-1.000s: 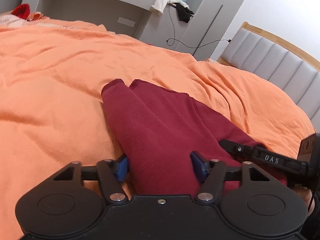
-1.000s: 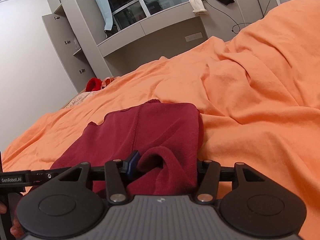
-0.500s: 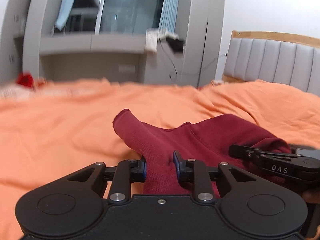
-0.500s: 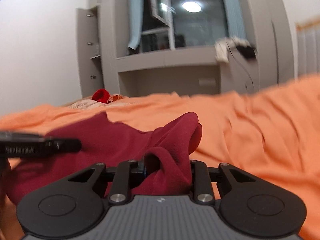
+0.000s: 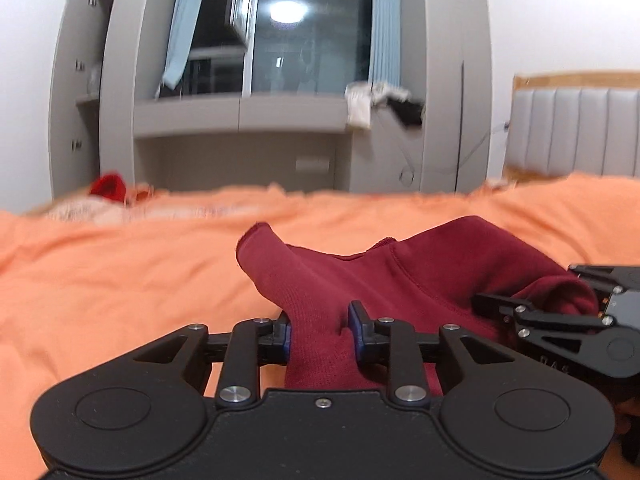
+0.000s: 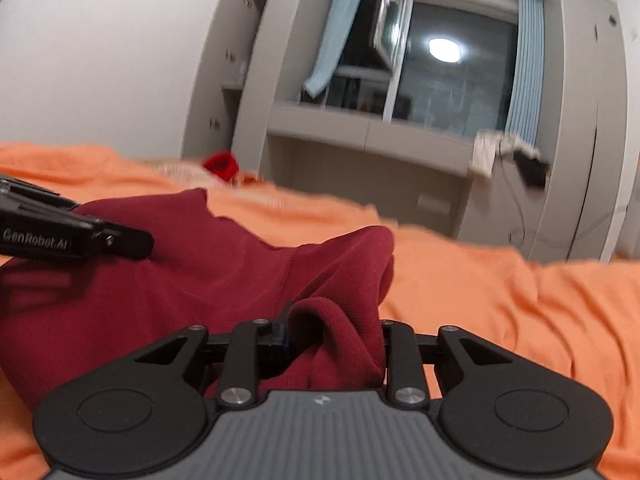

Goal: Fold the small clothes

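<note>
both tools (image 5: 320, 330) pinch maroon garment (image 5: 400, 280), seemingly lifted.

garment (image 5: 400, 280) | dark red knit | bunched, lifted off bedspread (image 5: 100, 280)

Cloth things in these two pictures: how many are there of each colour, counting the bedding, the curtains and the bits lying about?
Dark red: 1, the garment that both grippers pinch
Bright red: 1, a bundle at the bed's far edge
Orange: 1, the bed cover
Pale blue: 2, curtains
White: 1, a cloth on the ledge
Black: 1, a cloth beside it
Total: 7
</note>
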`<state>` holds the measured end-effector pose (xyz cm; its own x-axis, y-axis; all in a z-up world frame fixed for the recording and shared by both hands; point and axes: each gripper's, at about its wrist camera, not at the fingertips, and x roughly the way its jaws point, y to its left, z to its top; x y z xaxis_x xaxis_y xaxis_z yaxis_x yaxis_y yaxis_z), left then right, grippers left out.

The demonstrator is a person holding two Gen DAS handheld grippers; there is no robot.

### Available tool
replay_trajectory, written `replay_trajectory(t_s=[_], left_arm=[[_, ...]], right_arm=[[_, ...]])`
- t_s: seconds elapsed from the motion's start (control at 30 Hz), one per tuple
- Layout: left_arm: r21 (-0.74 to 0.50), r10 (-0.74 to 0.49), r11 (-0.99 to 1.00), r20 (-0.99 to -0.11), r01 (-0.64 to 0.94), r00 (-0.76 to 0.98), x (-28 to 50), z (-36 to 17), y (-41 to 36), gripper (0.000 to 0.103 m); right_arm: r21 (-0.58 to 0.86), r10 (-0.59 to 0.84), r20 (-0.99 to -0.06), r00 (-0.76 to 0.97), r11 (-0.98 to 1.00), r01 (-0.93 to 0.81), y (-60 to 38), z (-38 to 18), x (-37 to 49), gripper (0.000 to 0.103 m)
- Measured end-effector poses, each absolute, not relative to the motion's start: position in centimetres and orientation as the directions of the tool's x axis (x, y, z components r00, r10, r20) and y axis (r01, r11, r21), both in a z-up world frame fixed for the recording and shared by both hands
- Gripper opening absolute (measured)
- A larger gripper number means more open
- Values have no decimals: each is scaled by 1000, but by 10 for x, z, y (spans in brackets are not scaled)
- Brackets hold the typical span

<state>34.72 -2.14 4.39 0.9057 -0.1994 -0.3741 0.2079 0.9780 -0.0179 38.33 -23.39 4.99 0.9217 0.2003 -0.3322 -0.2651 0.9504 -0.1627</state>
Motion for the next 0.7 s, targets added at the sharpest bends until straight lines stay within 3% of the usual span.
replay_trajectory(t_s=[0.1,0.37,0.47,0.57,0.63,0.7], left_arm=[[-16,-168,984,-418,177,893,353,38,-20,36],[-34,-154,987,-430,155,890,355,36,-13,45],[-34,-134,991,-434,132,891,355,36,-15,54],[-36,-107,994,-437,101,893,354,38,-14,71],[-45,-97,995,-437,86,894,352,40,-13,83],[-57,-93,996,-434,76,896,349,43,-12,88]], right_arm=[[-107,194,-373,907,962,-250,-242,45,389,39],[-77,140,-382,914,980,-182,-255,44,384,62],[-67,135,-379,915,983,-172,-260,45,386,69],[-57,136,-366,920,984,-168,-266,49,386,78],[-47,137,-351,926,985,-164,-268,51,385,89],[-34,138,-330,934,987,-158,-272,54,382,93]])
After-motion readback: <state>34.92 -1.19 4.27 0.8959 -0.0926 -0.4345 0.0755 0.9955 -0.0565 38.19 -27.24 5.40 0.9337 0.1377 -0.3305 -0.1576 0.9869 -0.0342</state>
